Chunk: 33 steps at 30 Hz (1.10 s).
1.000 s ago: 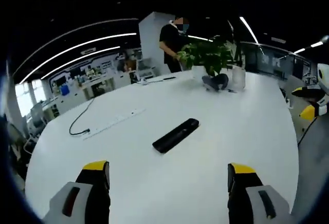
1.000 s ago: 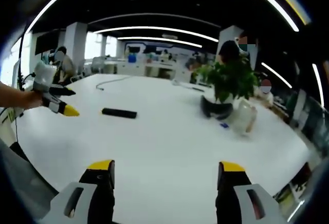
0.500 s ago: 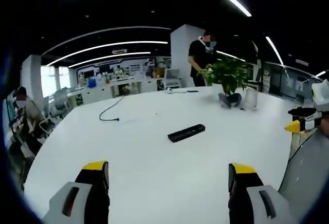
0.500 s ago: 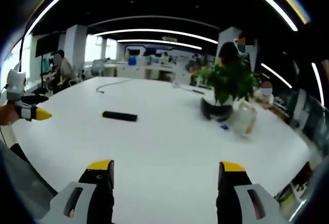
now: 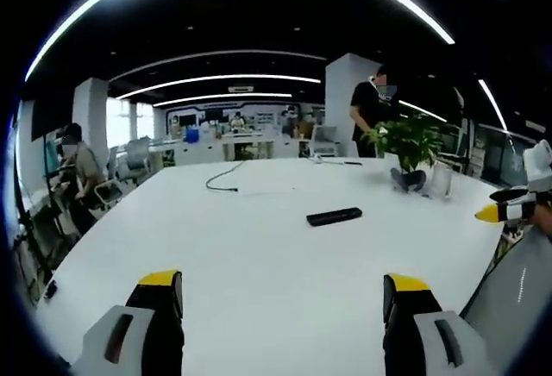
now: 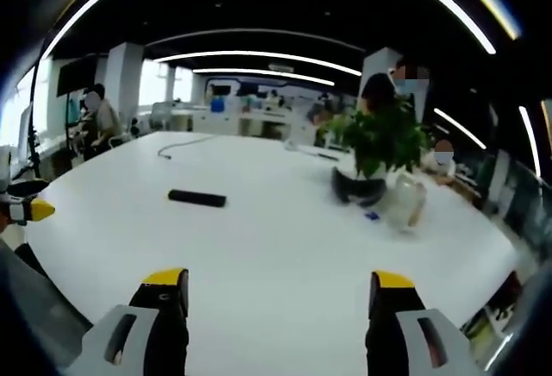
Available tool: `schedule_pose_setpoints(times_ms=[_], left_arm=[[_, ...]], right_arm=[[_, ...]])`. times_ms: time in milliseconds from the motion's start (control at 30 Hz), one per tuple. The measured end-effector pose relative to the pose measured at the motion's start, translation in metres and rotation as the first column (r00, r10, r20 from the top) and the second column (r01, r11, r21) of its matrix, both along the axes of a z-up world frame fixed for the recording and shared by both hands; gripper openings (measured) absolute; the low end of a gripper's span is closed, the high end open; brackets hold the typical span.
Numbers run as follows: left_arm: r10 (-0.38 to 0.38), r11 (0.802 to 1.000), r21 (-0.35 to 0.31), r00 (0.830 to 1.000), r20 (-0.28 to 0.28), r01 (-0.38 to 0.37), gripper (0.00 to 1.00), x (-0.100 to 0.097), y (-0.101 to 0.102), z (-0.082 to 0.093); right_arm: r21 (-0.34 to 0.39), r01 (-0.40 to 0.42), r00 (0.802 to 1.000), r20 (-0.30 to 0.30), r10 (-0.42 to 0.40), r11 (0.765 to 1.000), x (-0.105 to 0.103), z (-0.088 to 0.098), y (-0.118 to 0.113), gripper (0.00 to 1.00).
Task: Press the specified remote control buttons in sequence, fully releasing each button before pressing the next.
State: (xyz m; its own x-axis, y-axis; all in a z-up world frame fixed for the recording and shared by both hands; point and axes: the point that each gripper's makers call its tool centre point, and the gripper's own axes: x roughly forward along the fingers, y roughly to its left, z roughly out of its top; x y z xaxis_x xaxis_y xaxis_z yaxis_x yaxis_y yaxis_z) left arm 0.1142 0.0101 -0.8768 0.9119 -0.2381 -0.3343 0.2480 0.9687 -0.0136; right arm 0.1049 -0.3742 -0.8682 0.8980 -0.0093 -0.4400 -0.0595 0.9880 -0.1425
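A black remote control (image 5: 334, 216) lies flat on the big white table (image 5: 259, 264), well ahead of my left gripper (image 5: 280, 297), whose jaws stand wide apart with nothing between them. In the right gripper view the same remote (image 6: 197, 197) lies at the middle left, far from my right gripper (image 6: 274, 295), which is also open and empty. The yellow tip of the right gripper (image 5: 509, 209) shows at the right edge of the left gripper view. The left gripper's yellow tip (image 6: 26, 210) sits at the left edge of the right gripper view.
A potted green plant (image 6: 373, 147) and a clear container (image 6: 405, 201) stand at the table's far right. A dark cable (image 5: 226, 178) trails over the far side. One person stands behind the plant (image 5: 369, 117); another person (image 5: 76, 169) sits at the left among chairs.
The left gripper's camera has swung, so the remote sits farther off and more to the right. In the right gripper view the left gripper has pulled back toward the left edge. The remote has not moved.
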Motion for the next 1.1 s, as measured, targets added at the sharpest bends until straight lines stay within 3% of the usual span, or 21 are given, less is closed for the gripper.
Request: schedule_pose_setpoints(times_ms=[167, 233, 333, 533, 1100], left_arm=[[0.02, 0.999, -0.038, 1.0, -0.012, -0.02, 1.0, -0.004, -0.012, -0.007], [-0.03, 1.0, 0.001, 1.0, -0.004, 0.03, 1.0, -0.006, -0.02, -0.005], [-0.037, 0.999, 0.011, 0.999, -0.009, 0.037, 1.0, -0.006, -0.022, -0.006], [0.003, 1.0, 0.0, 1.0, -0.017, -0.003, 0.93, -0.004, -0.011, -0.01], [0.004, 0.999, 0.036, 1.0, -0.012, -0.004, 0.95, -0.003, -0.01, -0.011]], right_arm=[[-0.005, -0.001, 1.0, -0.002, 0.001, 1.0, 0.0, 0.0, 0.0, 0.86], [-0.009, 0.002, 1.0, -0.004, -0.002, 1.0, 0.0, -0.001, 0.0, 0.86], [-0.011, 0.008, 1.0, 0.0, -0.008, 1.0, 0.0, 0.0, -0.002, 0.86], [-0.01, 0.021, 1.0, 0.005, -0.021, 1.0, 0.0, 0.001, -0.004, 0.86], [-0.013, 0.018, 1.0, 0.005, -0.018, 1.0, 0.0, 0.001, -0.004, 0.86]])
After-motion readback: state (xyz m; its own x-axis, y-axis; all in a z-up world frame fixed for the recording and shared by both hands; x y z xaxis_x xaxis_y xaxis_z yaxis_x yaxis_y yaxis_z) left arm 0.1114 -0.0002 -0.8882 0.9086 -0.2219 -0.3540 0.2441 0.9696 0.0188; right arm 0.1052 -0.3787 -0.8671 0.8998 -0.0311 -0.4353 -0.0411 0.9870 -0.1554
